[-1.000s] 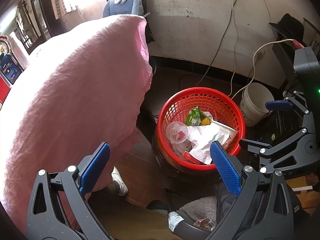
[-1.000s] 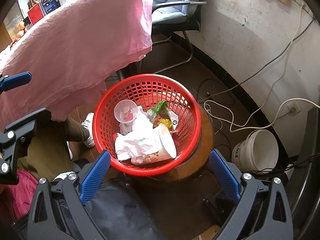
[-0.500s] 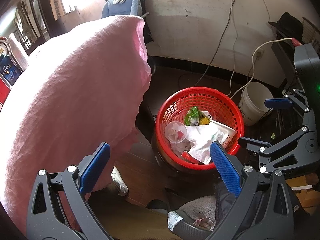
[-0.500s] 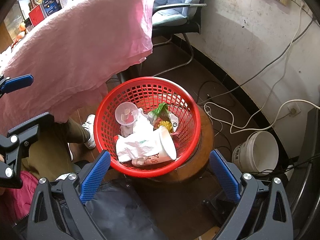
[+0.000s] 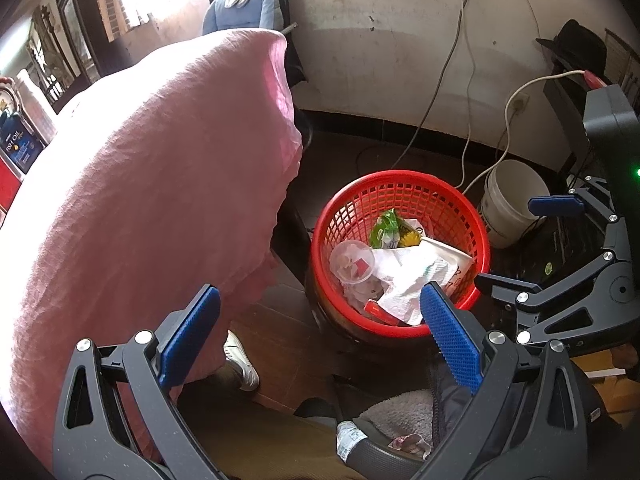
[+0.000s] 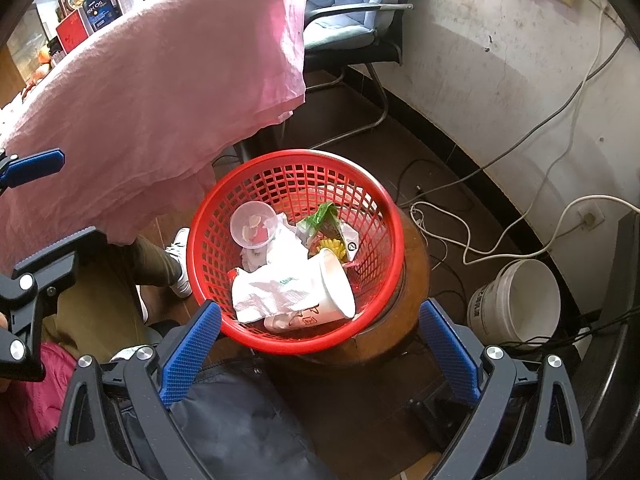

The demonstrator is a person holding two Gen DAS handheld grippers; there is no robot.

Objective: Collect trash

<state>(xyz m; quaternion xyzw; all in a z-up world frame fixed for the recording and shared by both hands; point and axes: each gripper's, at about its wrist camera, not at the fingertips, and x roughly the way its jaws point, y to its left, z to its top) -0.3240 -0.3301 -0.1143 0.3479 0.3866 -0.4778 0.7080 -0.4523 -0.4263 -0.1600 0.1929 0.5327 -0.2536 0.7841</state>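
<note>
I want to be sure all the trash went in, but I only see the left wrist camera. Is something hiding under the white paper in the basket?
Observer: Yes. A cup lies on its side in the basket, with the paper draped over its body. The right wrist view shows its open mouth.
Operator: What is the basket standing on? It just looks dark to me.
Observer: A round brown wooden stand, a bit wider than the basket's bottom.
Operator: Is any trash on the floor behind it?
Observer: I see none there, only a tangle of white cord beside the stand.
</note>
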